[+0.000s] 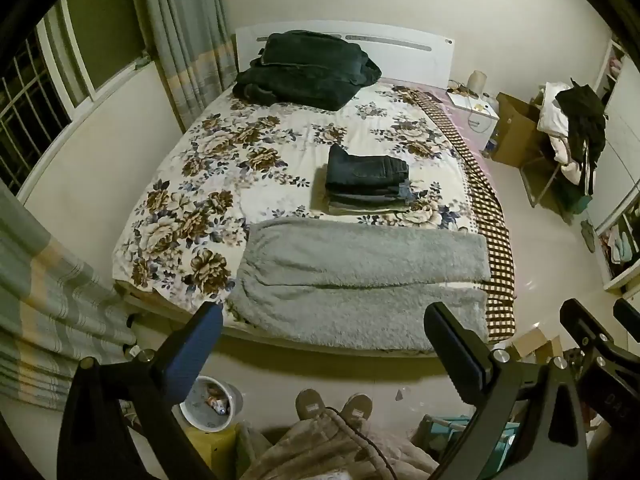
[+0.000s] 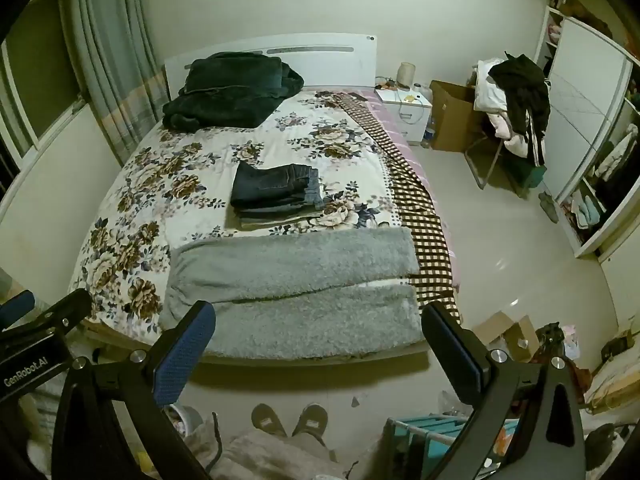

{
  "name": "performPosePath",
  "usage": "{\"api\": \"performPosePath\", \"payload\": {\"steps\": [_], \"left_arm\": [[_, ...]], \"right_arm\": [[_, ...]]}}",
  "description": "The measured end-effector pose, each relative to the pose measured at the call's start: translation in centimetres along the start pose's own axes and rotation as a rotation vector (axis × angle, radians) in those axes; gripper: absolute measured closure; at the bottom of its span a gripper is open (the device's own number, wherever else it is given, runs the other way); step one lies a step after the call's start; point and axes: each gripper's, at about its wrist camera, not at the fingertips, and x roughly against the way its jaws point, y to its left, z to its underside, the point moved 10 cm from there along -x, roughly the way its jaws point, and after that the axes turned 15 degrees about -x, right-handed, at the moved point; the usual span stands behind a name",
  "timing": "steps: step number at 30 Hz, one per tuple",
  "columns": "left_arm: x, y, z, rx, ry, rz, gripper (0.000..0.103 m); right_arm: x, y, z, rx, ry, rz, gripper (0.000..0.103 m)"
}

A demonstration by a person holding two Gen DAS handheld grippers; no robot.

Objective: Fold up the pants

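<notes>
We hold both tongs wide apart, nothing between the jaws: left gripper [image 1: 324, 322], right gripper [image 2: 318, 322]. The grey fleece pants [image 1: 360, 280] lie flat at the foot of the bed [image 1: 176, 184], ahead of and below both tongs, long axis running left to right, legs doubled along a lengthwise crease. Neither gripper touches them; both hang near the front edge (we judge the left nearer the waist end). The right view alone shows the open wardrobe [image 2: 592, 184] in full; a folded stack [image 1: 366, 184] sits behind the pants.
</notes>
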Motion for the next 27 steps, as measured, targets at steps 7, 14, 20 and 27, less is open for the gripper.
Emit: {"api": "performPosePath", "payload": {"steps": [7,14,20,27], "left_arm": [[-0.04,0.0,0.06,-0.002,0.006,0.004,0.0],[0.05,0.18,0.15,-0.007,0.008,0.005,0.0],[-0.02,0.04,0.1,-0.006,0.009,-0.004,0.0],[-0.03,0.03,0.11,-0.007,0.01,-0.005,0.0]], "right_arm": [[0.29,0.0,0.04,-0.015,0.003,-0.005,0.0],[0.02,0.25,0.23,-0.01,0.009,-0.007,0.0],[-0.22,0.25,0.28,-0.009,0.015,-0.015,0.0],[-0.3,0.63,0.01,-0.01,0.017,-0.016,0.0]]}}
